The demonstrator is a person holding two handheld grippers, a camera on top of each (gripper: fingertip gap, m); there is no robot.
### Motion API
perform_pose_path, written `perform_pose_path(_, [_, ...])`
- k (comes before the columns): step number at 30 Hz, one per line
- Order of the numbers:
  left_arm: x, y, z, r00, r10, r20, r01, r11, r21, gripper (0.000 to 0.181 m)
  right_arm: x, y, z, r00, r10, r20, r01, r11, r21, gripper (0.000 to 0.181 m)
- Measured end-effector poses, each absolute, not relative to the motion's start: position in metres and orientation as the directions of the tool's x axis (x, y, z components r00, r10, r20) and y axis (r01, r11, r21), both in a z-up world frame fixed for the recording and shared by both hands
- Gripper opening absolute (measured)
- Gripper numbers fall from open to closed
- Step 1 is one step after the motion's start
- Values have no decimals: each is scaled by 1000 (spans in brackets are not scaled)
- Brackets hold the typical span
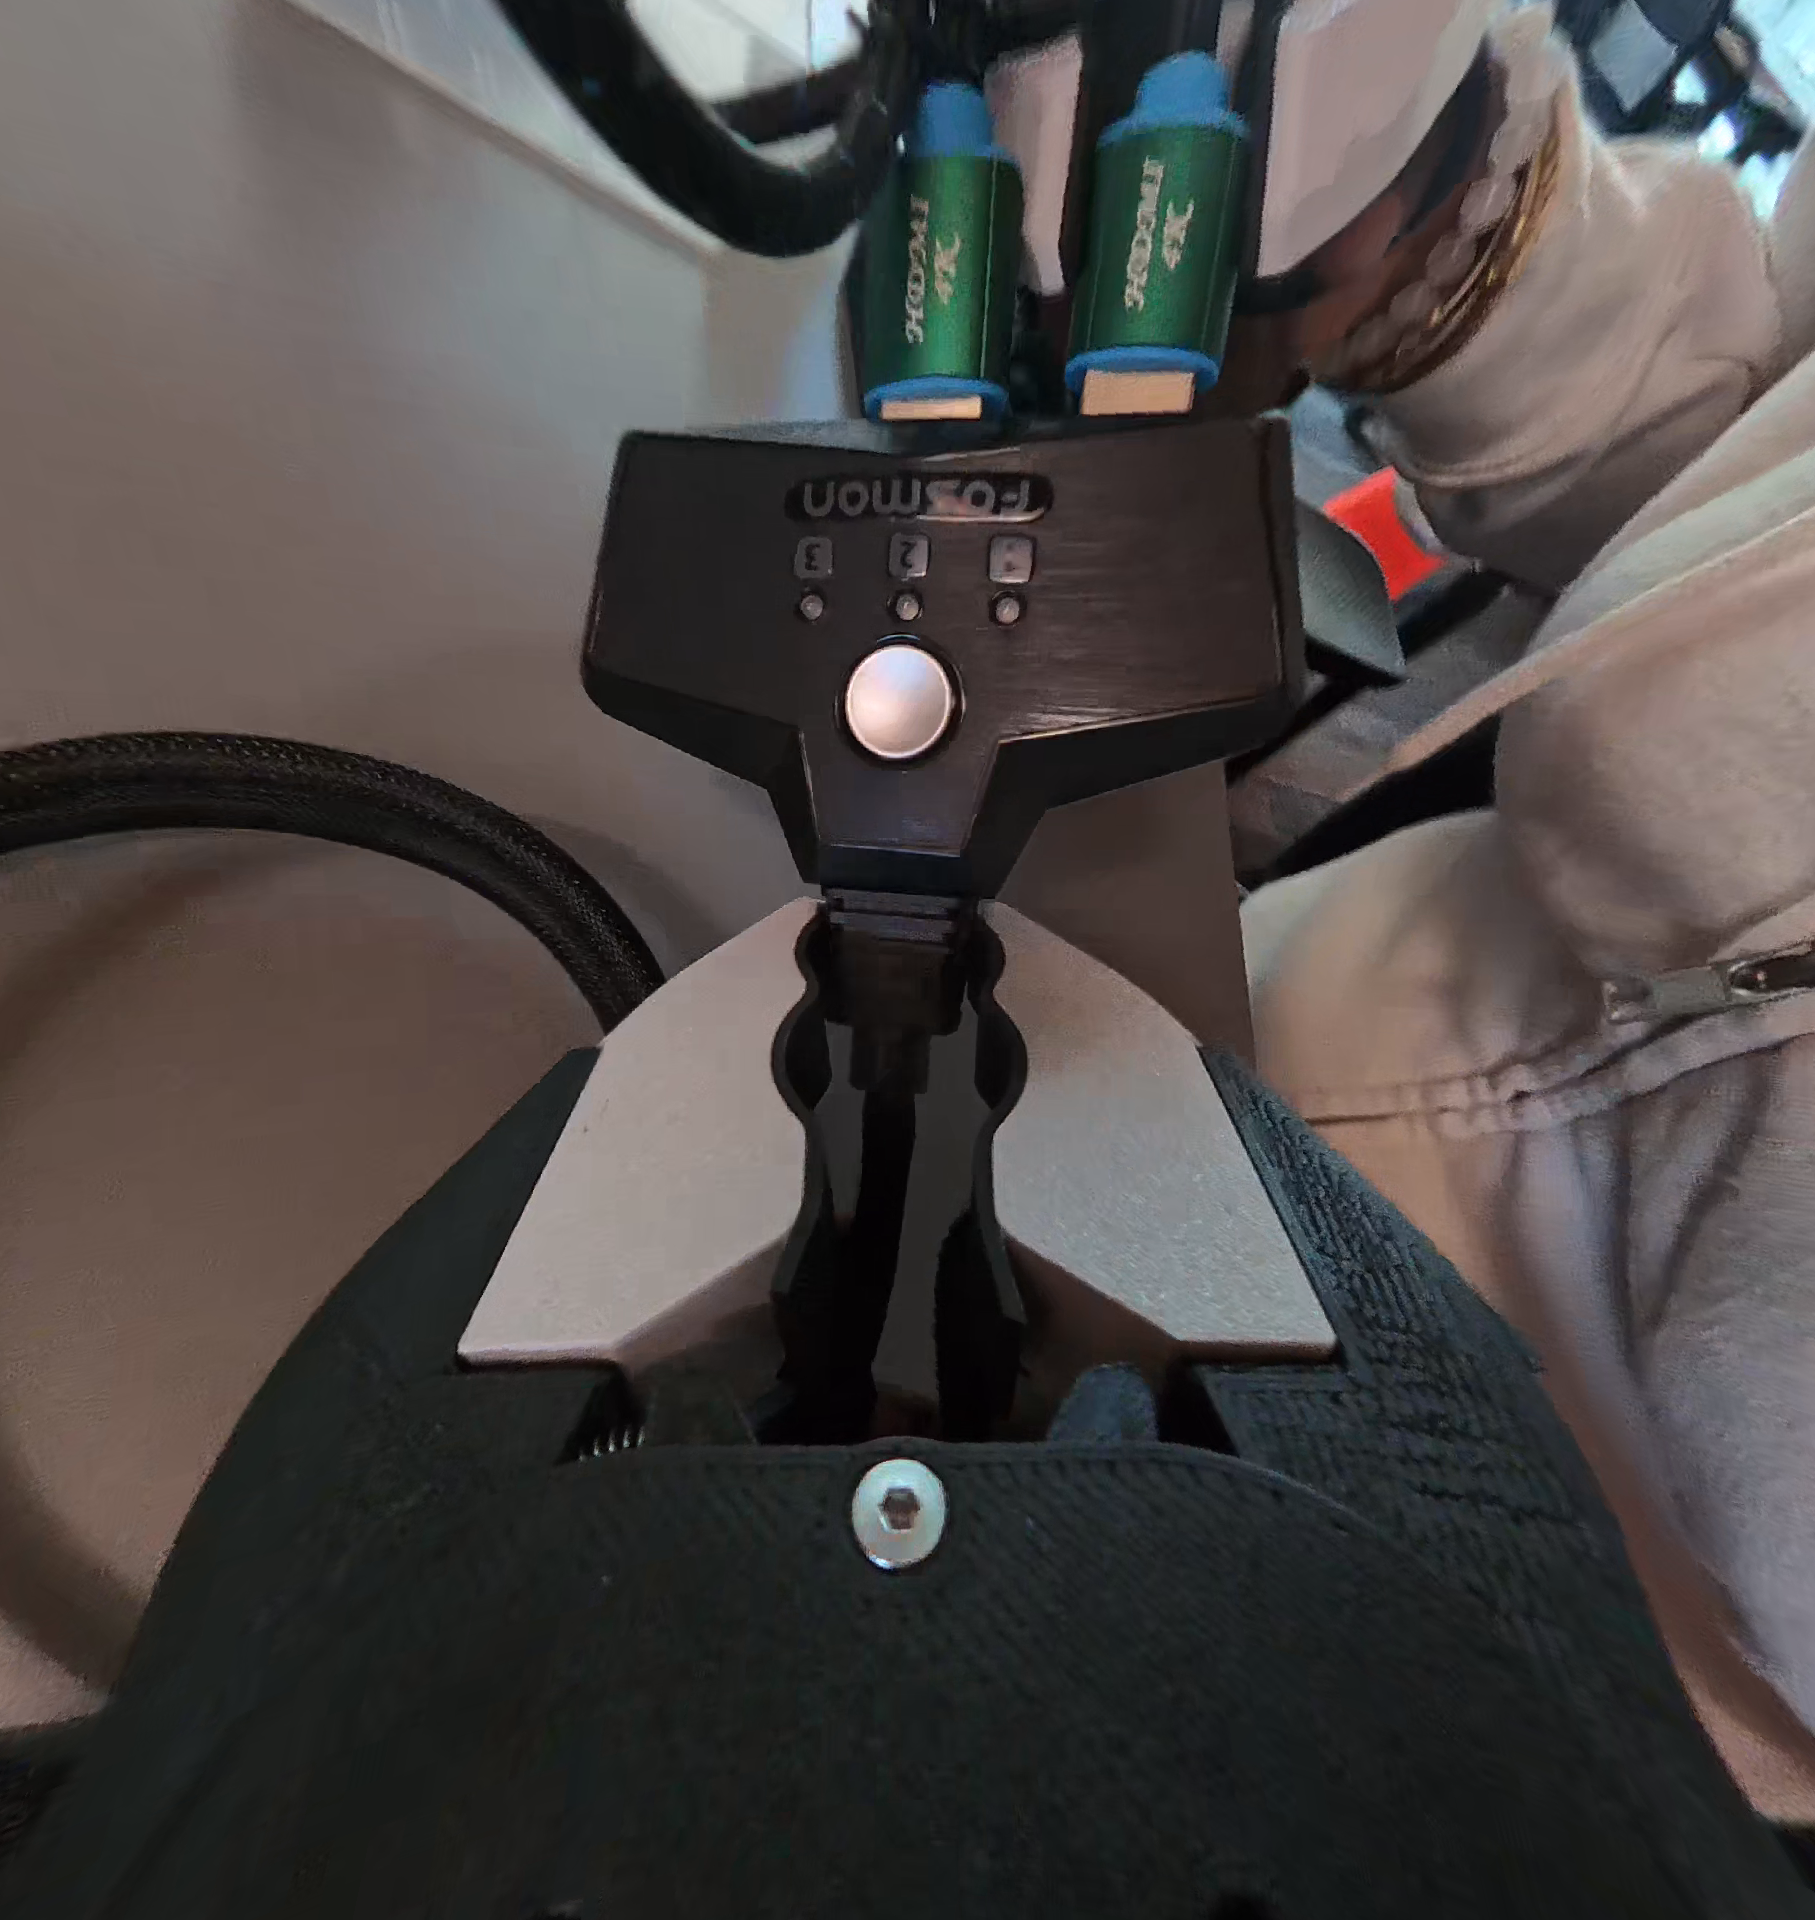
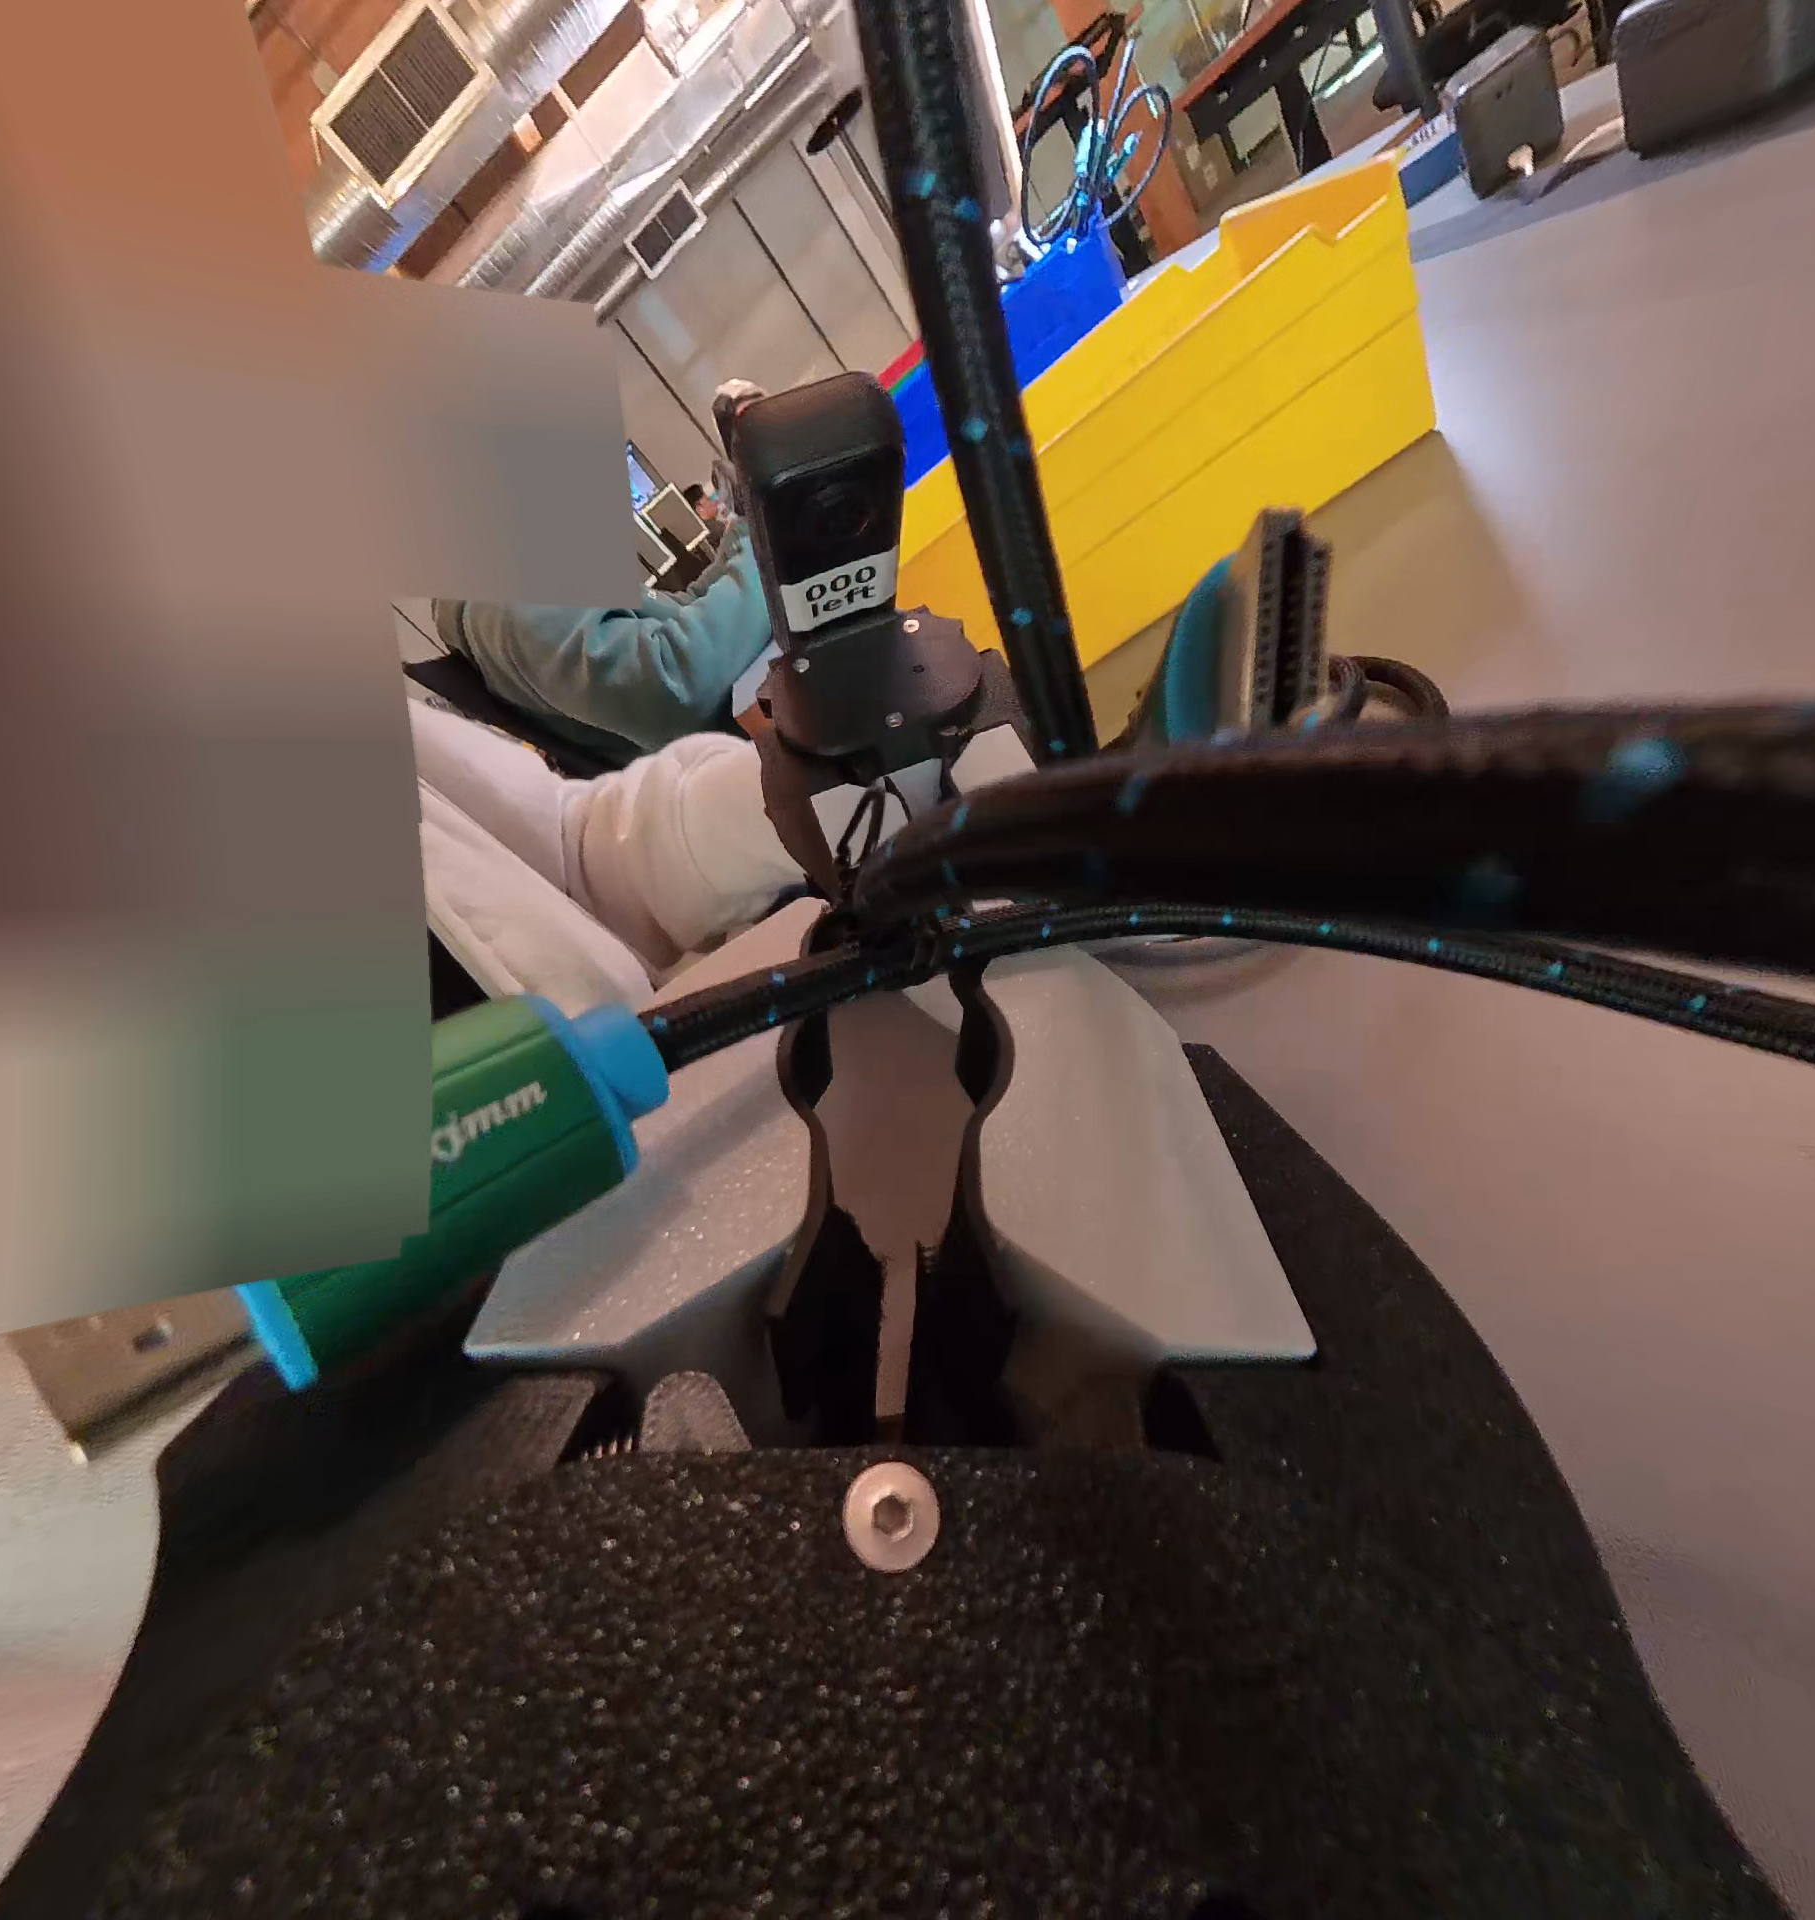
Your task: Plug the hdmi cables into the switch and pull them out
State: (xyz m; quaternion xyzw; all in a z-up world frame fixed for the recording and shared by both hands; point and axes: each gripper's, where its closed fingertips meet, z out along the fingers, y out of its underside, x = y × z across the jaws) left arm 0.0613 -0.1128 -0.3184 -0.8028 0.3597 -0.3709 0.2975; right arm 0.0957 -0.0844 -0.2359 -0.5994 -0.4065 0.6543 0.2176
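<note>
Black brushed switch [image 1: 934, 592] with silver button [image 1: 901, 698]. Green plugs [image 1: 939, 275] with blue collars, above the switch. Black braided cable [image 2: 1298, 935] flecked blue. Yellow bin [image 2: 1194, 457] beyond the cable, blue bin [image 2: 1064, 296] behind it. Grey surface [image 2: 1609, 1143].

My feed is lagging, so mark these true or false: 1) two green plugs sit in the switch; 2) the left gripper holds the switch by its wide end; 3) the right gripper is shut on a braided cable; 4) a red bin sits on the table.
1) True: two green plugs sit side by side in the switch.
2) False: the left gripper clamps its narrow tail end.
3) True: the right gripper pinches a braided cable.
4) False: the bin is yellow.
</note>
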Motion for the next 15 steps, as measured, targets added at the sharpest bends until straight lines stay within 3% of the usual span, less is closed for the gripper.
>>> perform_pose_path(3, [69, -121, -330, 428, -813, 394, -448, -570, -689, 24, 94, -91, -235, -206, 816, -540, 190, -509, -840, 21])
perform_pose_path(8, [66, -114, -317, 445, -812, 377, -371, -550, -748, 25, 98, -86, -228, -188, 838, -512, 116, -499, -859, 20])
perform_pose_path(10, [68, -114, -327, 470, -824, 318, -444, -532, -721, 31, 98, -90, -238, -181, 839, -513, 158, -490, -857, 21])
perform_pose_path(15, [71, -112, -337, 485, -839, 247, -507, -500, -702, 24, 107, -92, -249, -142, 851, -506, 228, -469, -853, 19])
